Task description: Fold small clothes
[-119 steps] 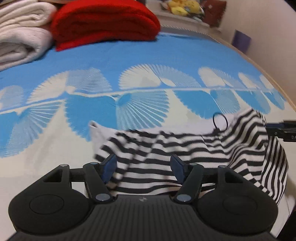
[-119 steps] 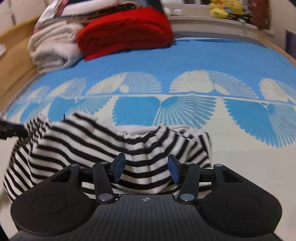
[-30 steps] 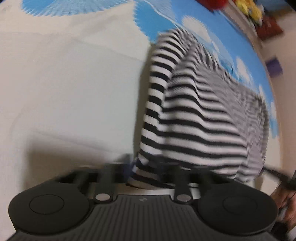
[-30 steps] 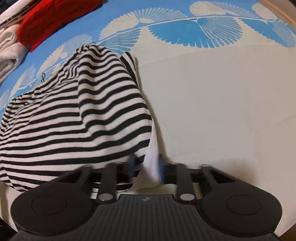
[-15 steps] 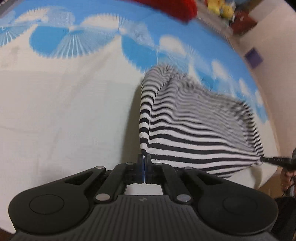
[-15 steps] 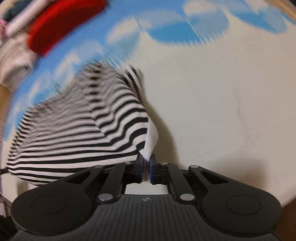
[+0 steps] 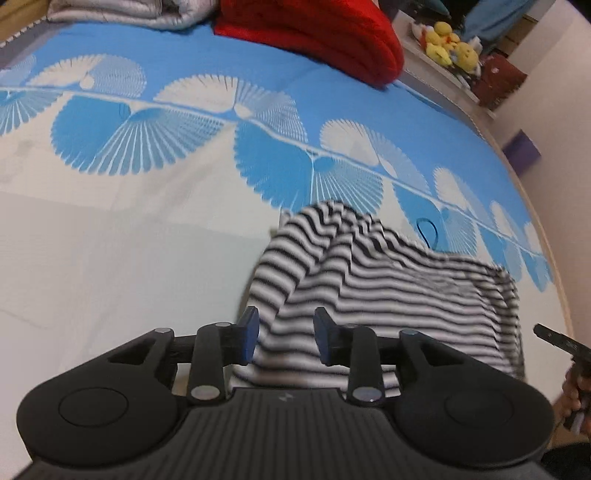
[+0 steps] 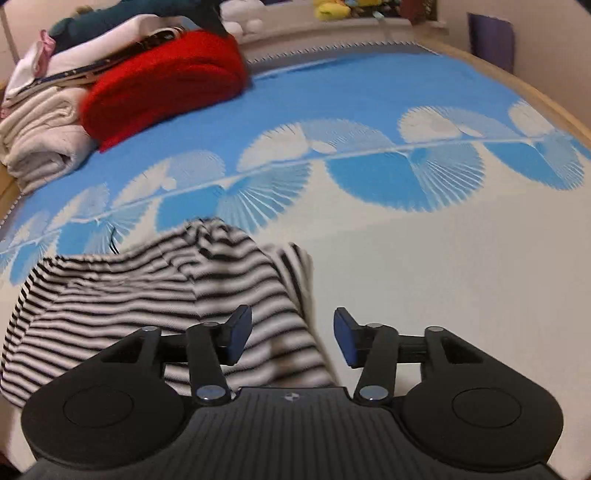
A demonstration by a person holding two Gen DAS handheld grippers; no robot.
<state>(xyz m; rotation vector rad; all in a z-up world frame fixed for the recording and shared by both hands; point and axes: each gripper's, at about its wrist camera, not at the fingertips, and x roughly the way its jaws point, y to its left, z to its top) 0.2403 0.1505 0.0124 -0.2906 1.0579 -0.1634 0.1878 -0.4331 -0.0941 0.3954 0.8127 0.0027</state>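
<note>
Left wrist view: striped garment [image 7: 388, 288], black-and-white, lies rumpled in lower centre-right of frame on the cream part of the bedspread [image 7: 110, 240]; its top ridge reaches the blue fan-pattern band. Left gripper [image 7: 284, 339] sits low centre with blue pads spread apart, nothing clamped; striped cloth lies between and behind the pads, contact not determinable. A thin dark loop [image 7: 426, 230] shows just above the garment's upper edge. Part of another black tool enters at right edge, held in a hand [image 7: 576, 391]. Red folded blanket [image 7: 317, 33] upper centre, yellow plush toys [image 7: 450, 48] upper right on a ledge. Right wrist view: same garment [image 8: 147, 295] fills lower left, motion-blurred, its right edge running down toward the near pad. Right gripper [image 8: 293, 341] low centre, pads wide apart, holding nothing; right-hand pad over bare cream sheet. Red blanket [image 8: 162, 85] upper left beside a stack of pale folded linens [image 8: 40, 136].
</note>
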